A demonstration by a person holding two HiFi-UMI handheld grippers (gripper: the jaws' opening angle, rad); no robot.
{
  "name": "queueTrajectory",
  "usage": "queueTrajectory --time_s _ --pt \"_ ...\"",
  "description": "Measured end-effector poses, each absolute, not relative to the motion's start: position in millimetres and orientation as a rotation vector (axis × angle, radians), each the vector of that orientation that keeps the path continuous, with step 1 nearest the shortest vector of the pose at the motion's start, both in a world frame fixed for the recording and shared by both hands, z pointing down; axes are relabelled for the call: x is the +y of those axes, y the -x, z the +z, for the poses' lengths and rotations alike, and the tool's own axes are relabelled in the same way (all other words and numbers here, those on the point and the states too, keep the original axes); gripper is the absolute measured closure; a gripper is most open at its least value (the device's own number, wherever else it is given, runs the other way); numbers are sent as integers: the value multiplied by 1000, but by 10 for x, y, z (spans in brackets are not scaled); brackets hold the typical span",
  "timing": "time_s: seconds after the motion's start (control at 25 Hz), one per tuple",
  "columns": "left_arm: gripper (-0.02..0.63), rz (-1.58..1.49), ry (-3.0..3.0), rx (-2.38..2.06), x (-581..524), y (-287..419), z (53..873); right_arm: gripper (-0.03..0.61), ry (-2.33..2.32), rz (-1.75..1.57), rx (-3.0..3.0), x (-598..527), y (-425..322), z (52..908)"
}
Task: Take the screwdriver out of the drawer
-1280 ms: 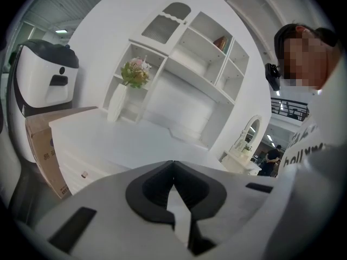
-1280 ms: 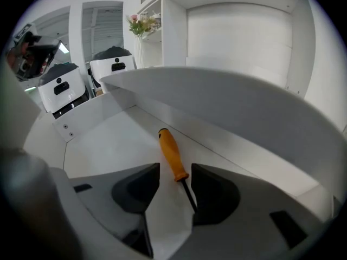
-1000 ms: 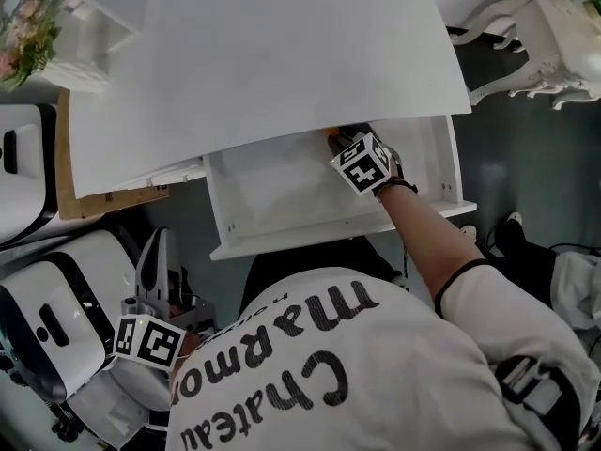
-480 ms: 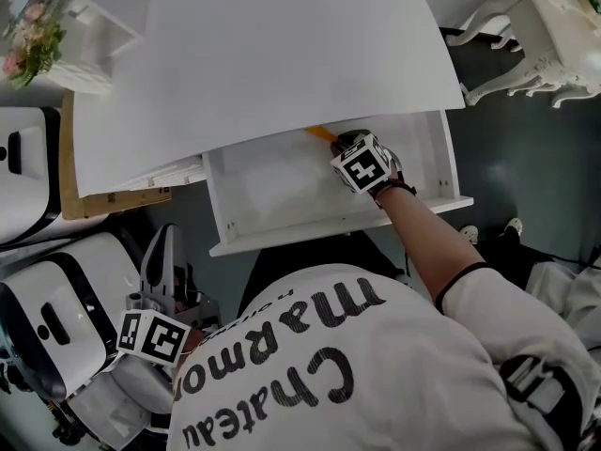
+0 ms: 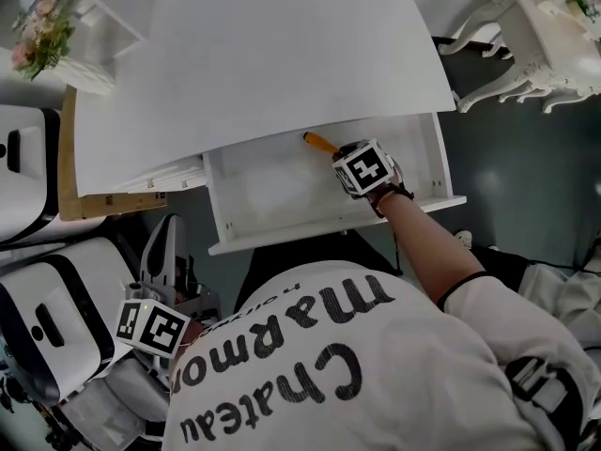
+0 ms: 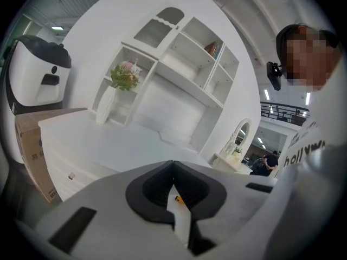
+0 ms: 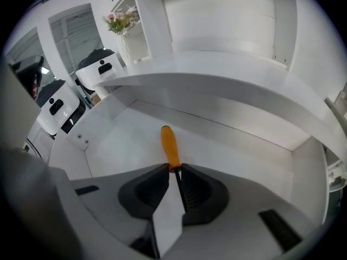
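Observation:
The screwdriver (image 5: 317, 141), with an orange handle (image 7: 169, 145) and a thin dark shaft, is in the open white drawer (image 5: 282, 238) under the desk top. My right gripper (image 5: 338, 150) points steeply down into the drawer. Its jaws (image 7: 174, 169) are closing, and their pads pinch the shaft just below the handle. The handle sticks out beyond the fingertips toward the drawer's back. My left gripper (image 5: 161, 233) hangs low at the left, away from the drawer. In the left gripper view its tips (image 6: 173, 164) meet with nothing between them.
The white desk top (image 5: 263, 54) overhangs the back of the drawer. A white and black machine (image 5: 47, 318) and a cardboard box (image 5: 66, 158) stand at the left. A shelf unit with a flower vase (image 6: 126, 77) rises behind the desk. White chairs (image 5: 526, 45) stand at the right.
The orange handle has come out from under the desk top's edge and shows more fully. My right gripper has shifted a little along the drawer with it. The left gripper stayed put.

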State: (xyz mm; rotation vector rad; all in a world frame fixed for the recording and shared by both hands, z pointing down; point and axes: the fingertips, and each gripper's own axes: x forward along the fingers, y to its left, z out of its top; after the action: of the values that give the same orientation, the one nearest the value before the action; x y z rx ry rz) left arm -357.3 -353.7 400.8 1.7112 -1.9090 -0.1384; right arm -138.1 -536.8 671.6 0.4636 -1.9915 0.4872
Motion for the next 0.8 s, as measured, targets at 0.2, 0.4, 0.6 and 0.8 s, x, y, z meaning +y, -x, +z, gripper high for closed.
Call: queueTrajectory --time_s 0.2,0.4,0.6,0.8 --pt "591 -158 -1735 -1886 -3552 3586 4003 497 -475 580 -1994 -5287 1390 6629" --pt "591 -182 -1747 -1863 -3560 3613 4016 497 -483 619 -2020 -5236 1409 6488" --pt "591 -197 -1791 -1829 -3581 3632 4024 497 -499 637 -2050 -5124 1446 6316" --pt "591 -206 -1849 -1776 -3696 3578 4022 497 -521 621 -2117 -5072 1495 6033"
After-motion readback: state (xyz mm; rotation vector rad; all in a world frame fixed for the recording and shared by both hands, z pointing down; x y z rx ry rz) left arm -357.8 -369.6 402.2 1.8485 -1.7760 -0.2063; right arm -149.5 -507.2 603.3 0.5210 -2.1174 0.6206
